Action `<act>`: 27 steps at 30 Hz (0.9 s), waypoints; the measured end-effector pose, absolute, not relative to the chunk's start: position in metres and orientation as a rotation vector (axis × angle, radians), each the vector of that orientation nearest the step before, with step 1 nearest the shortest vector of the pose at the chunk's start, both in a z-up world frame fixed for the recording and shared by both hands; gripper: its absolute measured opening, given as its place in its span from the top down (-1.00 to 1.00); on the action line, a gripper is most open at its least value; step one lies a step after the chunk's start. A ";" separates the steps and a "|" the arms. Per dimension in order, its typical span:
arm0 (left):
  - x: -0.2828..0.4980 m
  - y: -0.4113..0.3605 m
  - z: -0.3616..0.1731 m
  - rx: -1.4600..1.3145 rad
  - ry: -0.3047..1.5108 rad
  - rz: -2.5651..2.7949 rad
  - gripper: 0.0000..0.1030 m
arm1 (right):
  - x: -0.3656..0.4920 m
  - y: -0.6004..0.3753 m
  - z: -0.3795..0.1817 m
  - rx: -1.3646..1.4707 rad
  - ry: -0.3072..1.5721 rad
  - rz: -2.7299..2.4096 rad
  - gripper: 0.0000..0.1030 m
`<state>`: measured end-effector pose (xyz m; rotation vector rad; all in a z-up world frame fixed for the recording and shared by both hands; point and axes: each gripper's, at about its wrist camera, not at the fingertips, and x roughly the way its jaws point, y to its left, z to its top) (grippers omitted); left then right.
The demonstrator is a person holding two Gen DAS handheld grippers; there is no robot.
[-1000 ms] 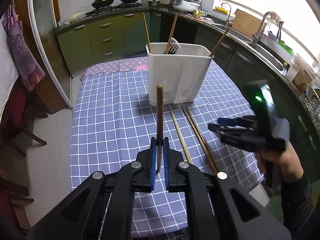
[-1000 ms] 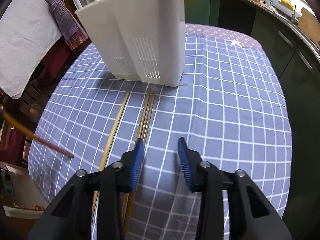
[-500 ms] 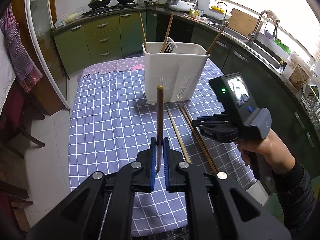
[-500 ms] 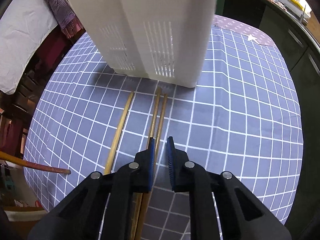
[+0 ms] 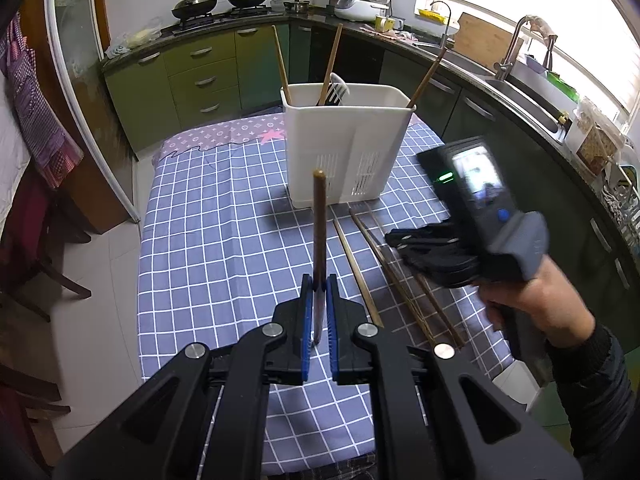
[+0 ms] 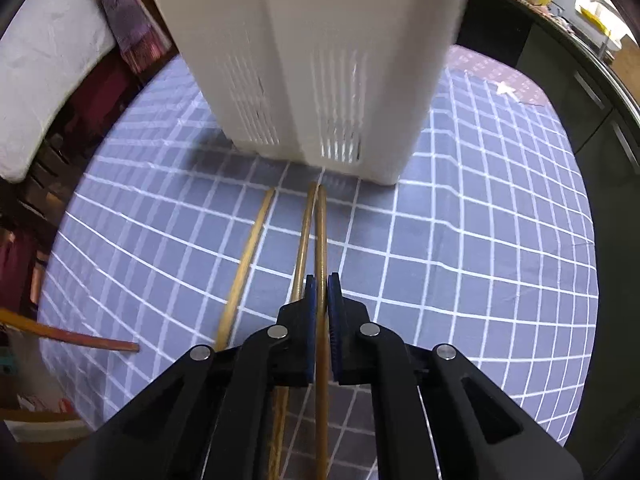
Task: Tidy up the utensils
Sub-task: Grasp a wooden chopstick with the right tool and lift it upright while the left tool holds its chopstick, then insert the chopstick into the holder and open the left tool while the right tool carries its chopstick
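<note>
A white slotted utensil holder (image 5: 346,142) stands on the blue checked tablecloth (image 5: 224,232) with several chopsticks and a dark utensil in it. It fills the top of the right wrist view (image 6: 316,60). My left gripper (image 5: 319,292) is shut on a dark brown chopstick (image 5: 319,224), held upright above the cloth. My right gripper (image 6: 321,292) is shut on a light wooden chopstick (image 6: 320,236) lying on the cloth before the holder, and shows in the left wrist view (image 5: 404,240). Two more chopsticks (image 6: 248,256) lie beside it.
The table's near and right edges drop off close to the chopsticks. Green kitchen cabinets (image 5: 188,76) and a counter with a sink (image 5: 524,80) run behind and right. A chair (image 5: 28,248) stands at the left.
My right gripper moved forward toward the holder and closed from wide open onto the rightmost chopstick. My left gripper kept its hold on the dark chopstick and rose slightly.
</note>
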<state>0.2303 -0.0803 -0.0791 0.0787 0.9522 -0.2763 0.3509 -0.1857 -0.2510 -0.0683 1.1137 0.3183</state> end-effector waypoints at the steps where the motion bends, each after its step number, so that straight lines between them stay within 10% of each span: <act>1: 0.231 -0.081 -0.079 0.079 0.953 -0.277 0.87 | 0.346 -0.190 -0.242 -0.057 1.089 0.325 0.87; 27: 0.228 -0.083 -0.078 0.097 0.953 -0.272 0.87 | 0.169 -0.264 -0.139 -0.013 0.664 0.340 0.87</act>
